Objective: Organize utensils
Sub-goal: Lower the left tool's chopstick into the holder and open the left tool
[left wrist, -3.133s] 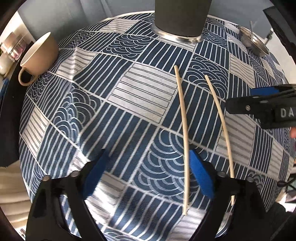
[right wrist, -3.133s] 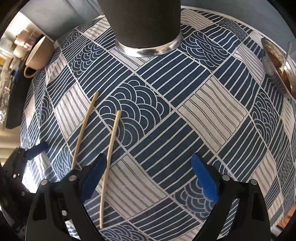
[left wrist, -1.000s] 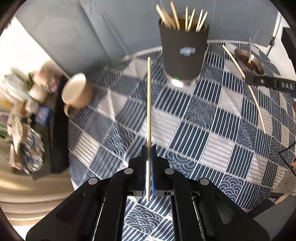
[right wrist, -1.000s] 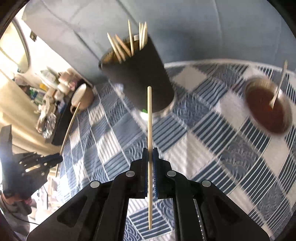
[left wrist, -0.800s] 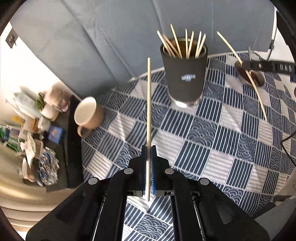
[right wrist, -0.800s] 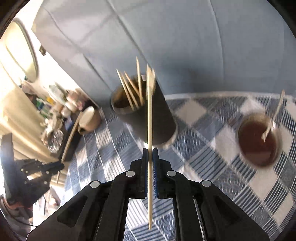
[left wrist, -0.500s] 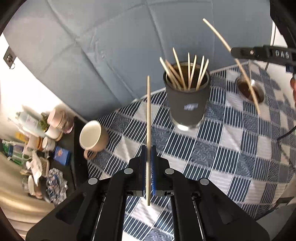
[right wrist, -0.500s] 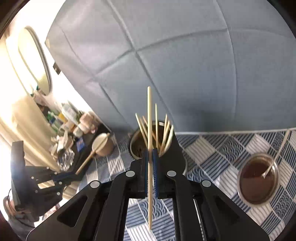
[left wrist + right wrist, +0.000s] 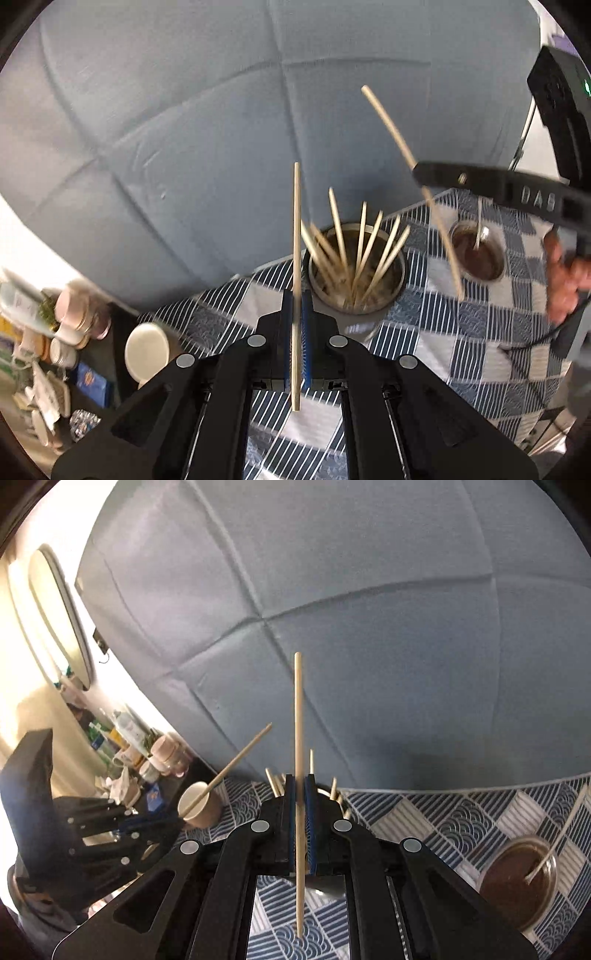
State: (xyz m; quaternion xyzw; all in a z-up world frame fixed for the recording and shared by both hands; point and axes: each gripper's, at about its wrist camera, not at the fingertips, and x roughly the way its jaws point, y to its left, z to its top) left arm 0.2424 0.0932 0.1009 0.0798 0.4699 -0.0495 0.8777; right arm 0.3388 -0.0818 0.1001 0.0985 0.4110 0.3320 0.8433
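Note:
My left gripper [image 9: 296,295] is shut on a pale wooden chopstick [image 9: 296,229] that stands up between the blue pads. Just beyond it, slightly right, sits the dark utensil cup [image 9: 356,273] with several chopsticks inside. My right gripper [image 9: 300,779] is shut on a second chopstick [image 9: 298,720]; the cup's sticks [image 9: 311,760] poke up right behind its fingers. In the left wrist view the right gripper [image 9: 421,173] hangs above and right of the cup, its chopstick [image 9: 391,129] slanting. In the right wrist view the left gripper [image 9: 177,818] is low at the left with its chopstick [image 9: 236,762].
A blue-and-white patterned tablecloth [image 9: 480,332] covers the round table. A metal bowl of brown sauce with a spoon [image 9: 476,251] sits right of the cup. A beige mug [image 9: 146,350] stands at the left edge, beside a cluttered dark shelf [image 9: 44,332]. A grey padded wall [image 9: 221,110] lies behind.
Both grippers have lifted from the cloth, each carrying a chopstick, and have come in over the cup. The cup's mouth now shows from above in the left wrist view.

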